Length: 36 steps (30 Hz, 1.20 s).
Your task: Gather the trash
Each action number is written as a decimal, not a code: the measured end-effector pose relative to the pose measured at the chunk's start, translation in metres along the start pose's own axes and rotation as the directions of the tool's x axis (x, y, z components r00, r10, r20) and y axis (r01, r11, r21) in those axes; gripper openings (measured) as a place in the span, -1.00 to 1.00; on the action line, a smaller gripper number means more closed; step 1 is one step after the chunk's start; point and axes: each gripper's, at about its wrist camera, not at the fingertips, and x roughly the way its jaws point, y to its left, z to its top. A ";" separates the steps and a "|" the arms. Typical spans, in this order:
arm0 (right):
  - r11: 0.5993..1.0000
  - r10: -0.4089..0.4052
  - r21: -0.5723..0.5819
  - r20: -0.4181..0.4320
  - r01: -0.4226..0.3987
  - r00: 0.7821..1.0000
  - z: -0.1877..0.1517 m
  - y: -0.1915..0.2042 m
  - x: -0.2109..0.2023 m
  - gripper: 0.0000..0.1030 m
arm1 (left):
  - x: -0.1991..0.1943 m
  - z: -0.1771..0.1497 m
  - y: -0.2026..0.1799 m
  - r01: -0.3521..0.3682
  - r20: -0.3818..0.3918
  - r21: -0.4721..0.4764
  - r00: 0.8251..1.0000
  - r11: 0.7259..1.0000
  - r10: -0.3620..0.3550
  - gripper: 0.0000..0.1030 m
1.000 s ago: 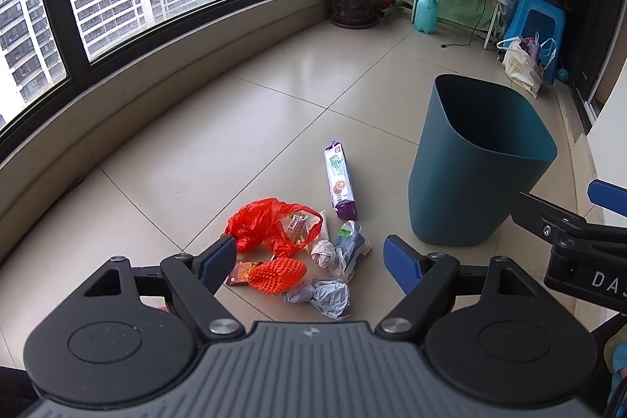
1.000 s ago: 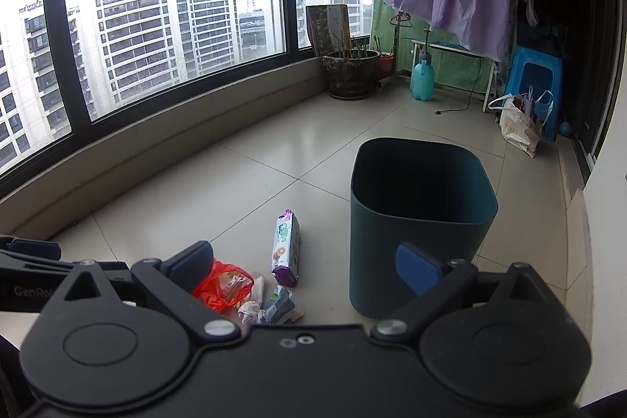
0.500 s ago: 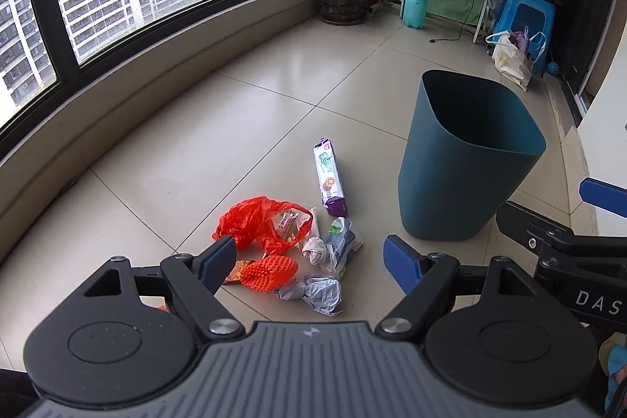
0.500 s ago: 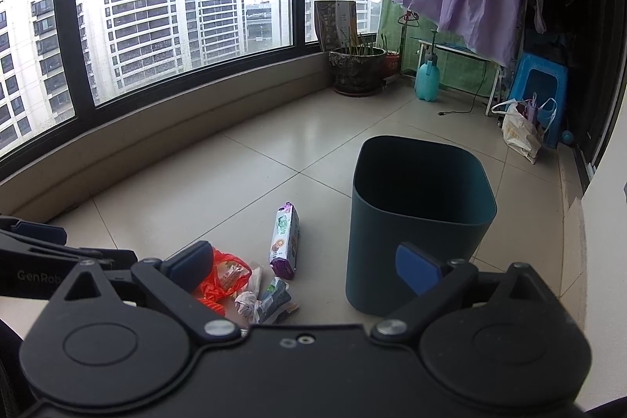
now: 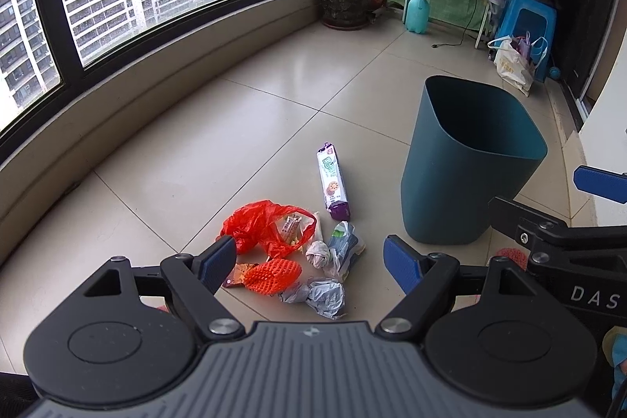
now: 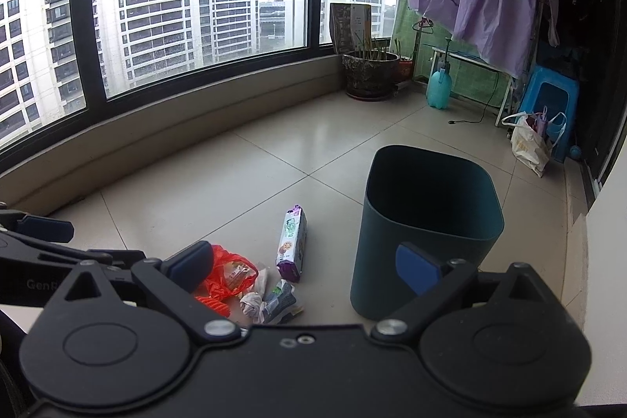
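Between and just beyond the wide-spread, empty fingers of the left gripper point(image 5: 313, 259) lies the trash pile point(image 5: 298, 253) on the tile floor point(image 5: 196, 151). Right of it stands the bin point(image 5: 466, 167), well apart from the window wall. Empty too, the right gripper point(image 6: 305, 269) gapes wide.

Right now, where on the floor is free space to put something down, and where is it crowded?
Free: the tiles between the window ledge and the biscuit pack, and the floor beyond the teal bin toward the plant pot. Crowded: the heap near the left gripper, with the red bag, orange net and crumpled wrappers.
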 end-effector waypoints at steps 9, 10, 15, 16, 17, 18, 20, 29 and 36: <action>0.997 -0.012 -0.080 -0.017 0.011 1.000 0.025 -0.023 0.031 0.92 | 0.037 0.016 -0.006 -0.027 -0.032 0.011 0.999 1.000 0.028 0.59; 0.996 -0.023 -0.089 -0.017 0.021 1.000 0.029 -0.029 0.036 0.92 | 0.042 0.020 -0.006 -0.028 -0.041 0.006 0.999 1.000 0.029 0.59; 0.992 -0.082 -0.093 -0.012 0.080 0.997 0.054 -0.069 0.063 0.92 | 0.081 0.046 -0.005 -0.062 -0.073 0.011 0.995 0.998 0.062 0.59; 0.991 -0.090 -0.097 -0.013 0.089 0.996 0.059 -0.078 0.070 0.92 | 0.088 0.051 -0.006 -0.072 -0.075 0.016 0.995 0.997 0.073 0.59; 0.991 -0.099 -0.095 -0.017 0.097 0.995 0.063 -0.087 0.077 0.92 | 0.098 0.058 -0.006 -0.084 -0.085 0.023 0.993 0.996 0.085 0.59; 0.990 -0.112 -0.088 -0.022 0.109 0.994 0.066 -0.096 0.084 0.92 | 0.106 0.063 -0.005 -0.090 -0.095 0.024 0.991 0.996 0.092 0.59; 0.990 -0.130 -0.068 -0.039 0.127 0.991 0.072 -0.113 0.098 0.92 | 0.125 0.072 -0.002 -0.092 -0.128 0.024 0.987 0.995 0.095 0.59; 0.976 -0.208 0.033 -0.179 0.217 0.962 0.065 -0.187 0.158 0.92 | 0.228 0.063 -0.001 -0.071 -0.341 0.102 0.935 0.992 0.102 0.59; 0.961 -0.231 0.081 -0.289 0.264 0.929 0.052 -0.224 0.194 0.78 | 0.286 0.040 -0.024 0.015 -0.445 0.160 0.894 0.987 0.058 0.59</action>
